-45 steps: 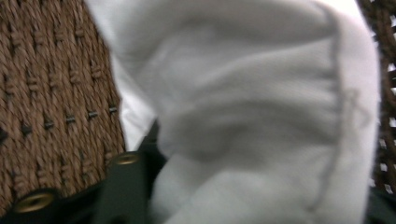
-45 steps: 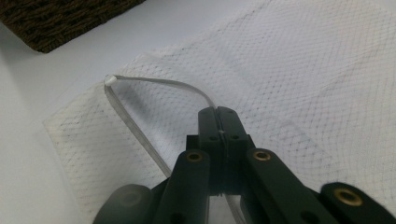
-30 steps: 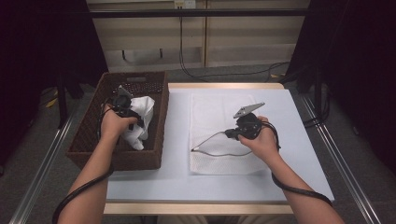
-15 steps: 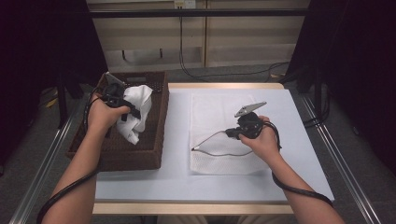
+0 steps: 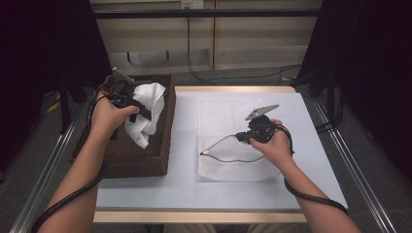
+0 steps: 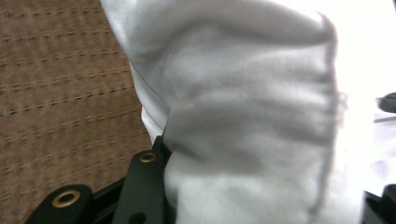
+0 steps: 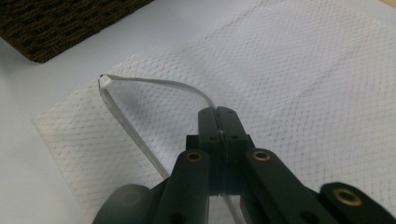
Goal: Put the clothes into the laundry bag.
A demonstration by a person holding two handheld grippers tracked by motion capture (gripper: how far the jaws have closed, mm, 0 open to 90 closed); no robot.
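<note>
Left gripper clamps 1 white cloth; right gripper pinches 1 cable

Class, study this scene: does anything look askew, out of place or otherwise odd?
The wicker basket sits askew, overhanging the table's left edge. The mesh bag's opening edge is pulled up off the table by the shut right gripper. Nothing looks spilled or damaged.

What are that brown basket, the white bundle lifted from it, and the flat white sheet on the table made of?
The basket looks like woven wicker or rattan: dark brown, matte, with ribbed rows. The white bundle in the left claw seems soft fabric, since it folds and droops. The flat sheet looks like mesh cloth, given its fine net pattern in the right gripper view; it could also be embossed paper.
</note>
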